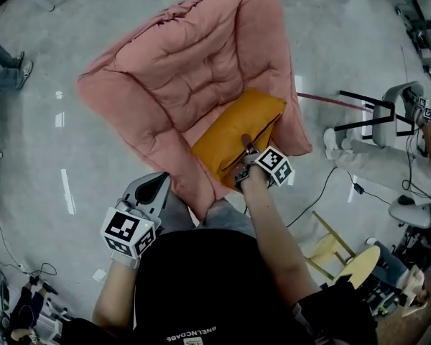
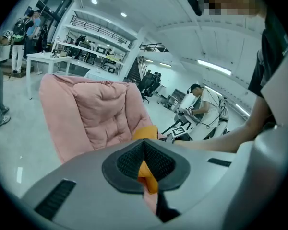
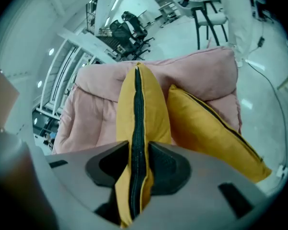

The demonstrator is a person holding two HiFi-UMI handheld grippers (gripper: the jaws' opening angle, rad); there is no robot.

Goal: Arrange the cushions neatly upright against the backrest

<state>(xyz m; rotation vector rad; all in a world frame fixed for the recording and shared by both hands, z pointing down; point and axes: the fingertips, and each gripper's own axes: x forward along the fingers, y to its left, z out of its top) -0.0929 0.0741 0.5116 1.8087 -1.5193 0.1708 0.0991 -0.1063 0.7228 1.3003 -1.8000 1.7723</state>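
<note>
**Right gripper** (image 3: 138,148): the jaws are closed onto the zippered edge (image 3: 136,114) of the orange cushion (image 1: 237,129). Fabric is pinched between both pads, so a firm hold is noted. In the right gripper view a second orange panel (image 3: 209,128) is seen just right of the gripped one (a second cushion or a fold of the same one; it cannot be told). The gripper is pointed down and forward at the cushion's near edge, and the right forearm (image 1: 269,225) is stretched out from the body.

**Left gripper** (image 2: 144,150): the jaws are drawn together with nothing gripped. The orange sliver seen past them is the distant cushion. The gripper is held low at the person's left side, apart from the pink padded chair (image 1: 129,113).

**Cushion position:** it is resting on the seat, toward the right-hand armrest in the head view. It is not yet stood against the backrest (image 1: 194,56).

**Step judged in hand:** the cushion is being taken up by its edge.

**Next move:** the edge is judged to need lifting and carrying to the backrest. The cushion would then be tipped upright and released. The soft filling may sag, so support from the left gripper may be required.
</note>
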